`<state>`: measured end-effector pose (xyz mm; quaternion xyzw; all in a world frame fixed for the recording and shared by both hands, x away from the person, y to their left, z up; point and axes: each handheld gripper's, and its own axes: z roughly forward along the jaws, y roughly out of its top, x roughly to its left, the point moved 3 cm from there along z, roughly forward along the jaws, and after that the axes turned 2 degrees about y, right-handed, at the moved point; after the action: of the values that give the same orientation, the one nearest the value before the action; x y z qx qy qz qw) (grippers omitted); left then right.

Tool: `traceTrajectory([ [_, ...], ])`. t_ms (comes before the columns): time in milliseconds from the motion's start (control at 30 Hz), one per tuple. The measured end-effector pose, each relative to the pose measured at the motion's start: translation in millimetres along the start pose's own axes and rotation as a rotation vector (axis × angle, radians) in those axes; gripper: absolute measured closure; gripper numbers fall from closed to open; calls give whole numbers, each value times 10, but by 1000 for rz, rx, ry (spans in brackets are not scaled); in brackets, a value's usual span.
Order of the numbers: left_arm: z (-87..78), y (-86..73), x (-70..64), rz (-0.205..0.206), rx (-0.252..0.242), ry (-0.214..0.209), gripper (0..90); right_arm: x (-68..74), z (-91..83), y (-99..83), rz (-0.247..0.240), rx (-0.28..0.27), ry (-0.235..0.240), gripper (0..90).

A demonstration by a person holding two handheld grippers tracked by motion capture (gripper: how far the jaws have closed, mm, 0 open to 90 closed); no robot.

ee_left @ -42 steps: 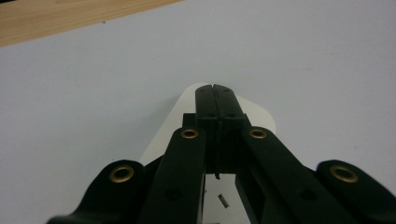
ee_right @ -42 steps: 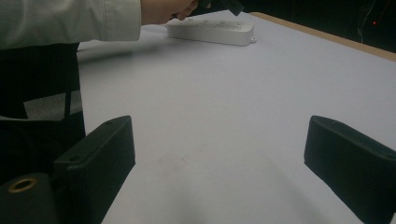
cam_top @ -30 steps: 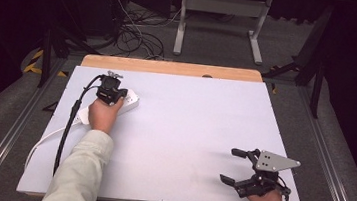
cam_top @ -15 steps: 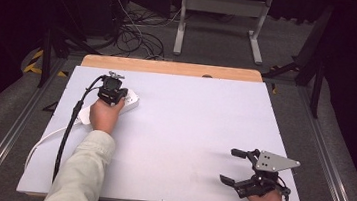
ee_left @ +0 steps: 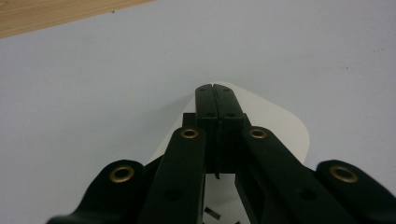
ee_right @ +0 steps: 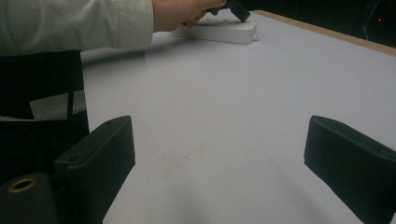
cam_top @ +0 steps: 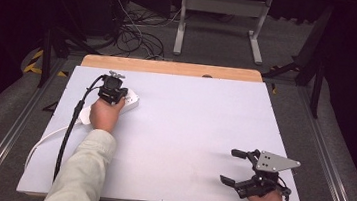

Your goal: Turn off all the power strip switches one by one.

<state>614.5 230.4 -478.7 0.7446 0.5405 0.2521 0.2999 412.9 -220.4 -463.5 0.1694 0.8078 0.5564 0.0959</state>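
Apparently left gripper (cam_top: 113, 89) presses the power strip (cam_top: 131, 100) (jaws together).

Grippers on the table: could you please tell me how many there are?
2. The left gripper, jaws shut, is over the white power strip at the far left; the right gripper, jaws open, rests near the front right corner.

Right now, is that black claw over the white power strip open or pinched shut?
Shut. The left hand-held gripper has its jaws pressed together, no gap between them, tips over the white power strip.
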Motion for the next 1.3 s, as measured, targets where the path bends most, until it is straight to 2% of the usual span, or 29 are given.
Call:
traceTrajectory([
  [300, 2, 7, 26, -40, 12, -30, 900, 3, -27, -11, 1, -7, -1, 94],
  [467, 13, 12, 3, -10, 13, -6, 900, 8, -37, -14, 2, -6, -4, 95],
  [567, 17, 15, 16, -23, 21, -10, 900, 14, -43, -17, 3, -5, -4, 94],
  [667, 13, 18, 2, -15, 21, -8, 900, 12, -56, -22, 2, -10, -8, 95],
  [700, -13, 26, 28, -30, 5, -27, 900, 11, -62, -23, 4, -10, -8, 94],
  [767, -72, 29, 73, -70, 7, -77, 900, 10, -74, -19, 2, -12, -14, 95],
  [867, -218, 61, 76, -27, -40, -87, 900, 3, -65, -13, 2, -13, -17, 95],
  [967, -400, 124, 29, -18, -84, -121, 900, -4, -45, -8, 2, -6, -16, 94],
  [1100, -581, 155, -34, 14, -119, -134, 900, 7, -56, 8, -4, -12, -24, 94],
  [1167, -673, 146, -71, 29, -130, -156, 899, 10, -53, 10, -6, -10, -28, 94],
  [1233, -786, 129, -112, 44, -153, -189, 761, 13, -51, 10, -6, -9, -28, 95],
  [1300, -926, 102, -150, 63, -199, -210, 733, 10, -54, 14, -7, -12, -31, 94],
])
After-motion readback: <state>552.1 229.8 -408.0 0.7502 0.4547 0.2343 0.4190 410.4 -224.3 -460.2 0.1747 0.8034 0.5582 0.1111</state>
